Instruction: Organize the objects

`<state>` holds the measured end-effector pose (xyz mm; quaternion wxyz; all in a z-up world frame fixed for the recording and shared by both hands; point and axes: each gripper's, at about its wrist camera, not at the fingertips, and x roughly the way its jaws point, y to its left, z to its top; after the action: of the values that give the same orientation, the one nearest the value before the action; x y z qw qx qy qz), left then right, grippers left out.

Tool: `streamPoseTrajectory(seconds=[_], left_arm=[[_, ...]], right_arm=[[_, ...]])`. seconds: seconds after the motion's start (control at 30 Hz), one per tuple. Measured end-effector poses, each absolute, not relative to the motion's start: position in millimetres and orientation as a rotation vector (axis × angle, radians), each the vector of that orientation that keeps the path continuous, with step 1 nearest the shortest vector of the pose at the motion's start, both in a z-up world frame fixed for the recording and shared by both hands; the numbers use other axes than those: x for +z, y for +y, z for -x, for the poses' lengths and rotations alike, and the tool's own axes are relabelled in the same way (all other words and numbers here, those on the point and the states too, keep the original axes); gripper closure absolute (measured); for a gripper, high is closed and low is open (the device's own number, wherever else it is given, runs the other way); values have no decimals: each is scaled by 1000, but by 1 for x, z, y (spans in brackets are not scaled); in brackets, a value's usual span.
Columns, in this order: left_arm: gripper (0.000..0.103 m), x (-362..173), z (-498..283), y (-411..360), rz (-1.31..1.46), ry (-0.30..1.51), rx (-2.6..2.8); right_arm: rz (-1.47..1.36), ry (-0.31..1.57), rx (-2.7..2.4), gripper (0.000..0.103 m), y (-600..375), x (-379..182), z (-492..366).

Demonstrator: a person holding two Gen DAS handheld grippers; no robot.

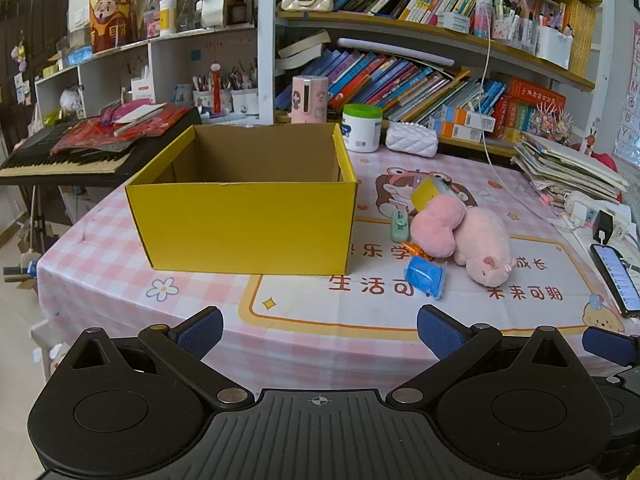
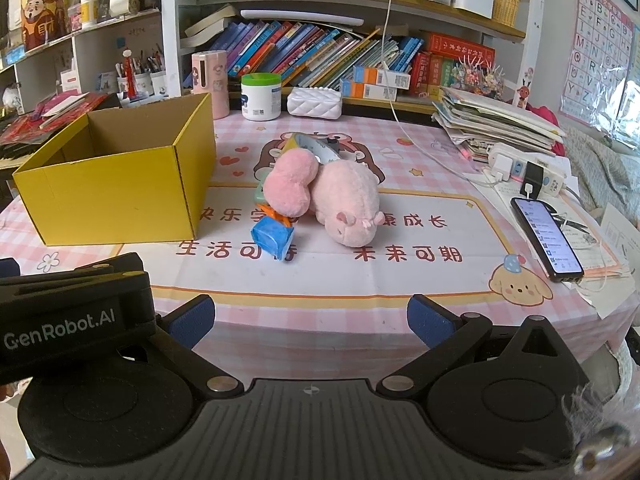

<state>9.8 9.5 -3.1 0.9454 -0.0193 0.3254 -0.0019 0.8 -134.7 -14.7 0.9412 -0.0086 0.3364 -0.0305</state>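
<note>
You had both grippers spread wide and holding nothing: left gripper (image 1: 320, 330) sat over the near edge of the table (image 1: 100, 272), facing the yellow box (image 1: 244, 228); right gripper (image 2: 310, 322) was just beside it, aimed at the pile of toys. The box stood open-topped on the left part of the table, and what showed of its inside was bare cardboard. The pile lay just right of the box, apart from it: pink pig plush (image 2: 348, 204) on its side, a second pink plush piece (image 2: 290, 188) leaning on it, blue wrapped block (image 2: 272, 238) in front touching an orange item (image 2: 280, 220), a green item (image 1: 399, 224) behind on the box side, and a yellow-and-grey object (image 1: 430, 190) at the back, partly hidden. Phone (image 2: 546, 238) lay well to the right, screen lit. Neither gripper touched any of it.
</note>
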Motion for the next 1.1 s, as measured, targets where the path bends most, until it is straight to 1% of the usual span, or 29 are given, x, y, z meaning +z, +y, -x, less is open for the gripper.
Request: streamPoseTrajectory(seconds=[1.1], left_arm=[[0,2,-10,12,45,631,-3]], right_arm=[[16,648,-57,0,-135,-8,2]])
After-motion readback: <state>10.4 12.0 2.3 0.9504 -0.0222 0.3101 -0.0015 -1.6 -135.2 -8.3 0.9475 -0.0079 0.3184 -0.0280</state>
